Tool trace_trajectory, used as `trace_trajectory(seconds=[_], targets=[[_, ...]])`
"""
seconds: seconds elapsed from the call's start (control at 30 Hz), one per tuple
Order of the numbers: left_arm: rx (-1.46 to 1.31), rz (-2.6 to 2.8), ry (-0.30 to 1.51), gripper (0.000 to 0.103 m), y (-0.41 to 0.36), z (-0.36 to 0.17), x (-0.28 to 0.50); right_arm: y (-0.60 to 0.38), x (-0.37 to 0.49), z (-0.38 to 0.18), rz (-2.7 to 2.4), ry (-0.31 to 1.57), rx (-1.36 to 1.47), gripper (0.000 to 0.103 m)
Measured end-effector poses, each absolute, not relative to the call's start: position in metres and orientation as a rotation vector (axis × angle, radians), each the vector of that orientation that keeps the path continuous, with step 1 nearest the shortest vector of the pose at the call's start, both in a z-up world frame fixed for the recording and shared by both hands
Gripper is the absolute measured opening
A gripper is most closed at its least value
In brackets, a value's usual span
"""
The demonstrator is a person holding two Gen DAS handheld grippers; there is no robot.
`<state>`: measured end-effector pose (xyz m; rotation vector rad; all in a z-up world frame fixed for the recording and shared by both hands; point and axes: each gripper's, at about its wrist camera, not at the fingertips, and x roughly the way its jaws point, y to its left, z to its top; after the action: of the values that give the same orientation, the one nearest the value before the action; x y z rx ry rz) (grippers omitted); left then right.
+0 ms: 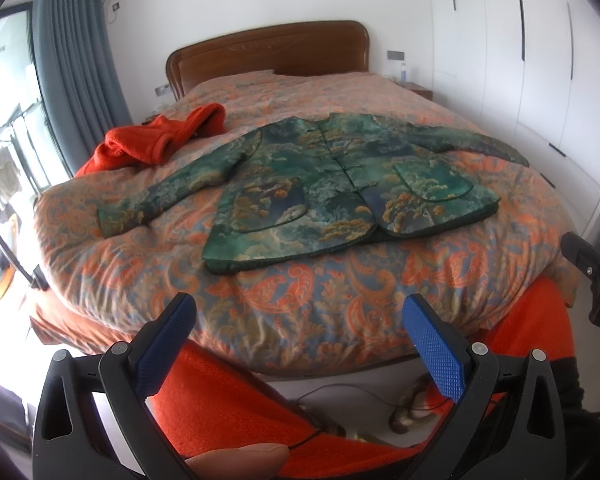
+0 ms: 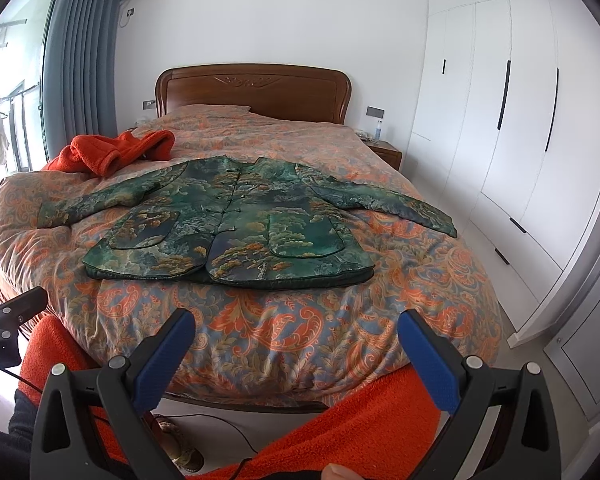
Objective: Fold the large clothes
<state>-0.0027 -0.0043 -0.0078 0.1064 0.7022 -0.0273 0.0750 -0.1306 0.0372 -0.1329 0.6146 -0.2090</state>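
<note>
A green patterned jacket (image 1: 332, 184) lies flat and face up on the bed, both sleeves spread out; it also shows in the right wrist view (image 2: 236, 224). My left gripper (image 1: 300, 328) is open and empty, held off the foot of the bed, well short of the jacket's hem. My right gripper (image 2: 296, 340) is open and empty too, at about the same distance from the hem. The right gripper's black body (image 1: 592, 276) shows at the right edge of the left wrist view.
The bed has an orange and blue paisley quilt (image 2: 300, 320) and a wooden headboard (image 2: 252, 88). A crumpled orange garment (image 2: 116, 152) lies at the jacket's far left. White wardrobes (image 2: 500, 140) line the right wall. Orange fabric (image 2: 360, 420), cables and shoes are below the grippers.
</note>
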Motion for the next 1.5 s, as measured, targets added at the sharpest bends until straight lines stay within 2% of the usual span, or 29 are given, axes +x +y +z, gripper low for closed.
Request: trace_trajectory(seconds=[1.5], targets=[[0.114,-0.012,0.771,0.103,-0.002,-0.024,0.017,-0.13,0.099,0.018,-0.204,0.687,-0.134,0.103]])
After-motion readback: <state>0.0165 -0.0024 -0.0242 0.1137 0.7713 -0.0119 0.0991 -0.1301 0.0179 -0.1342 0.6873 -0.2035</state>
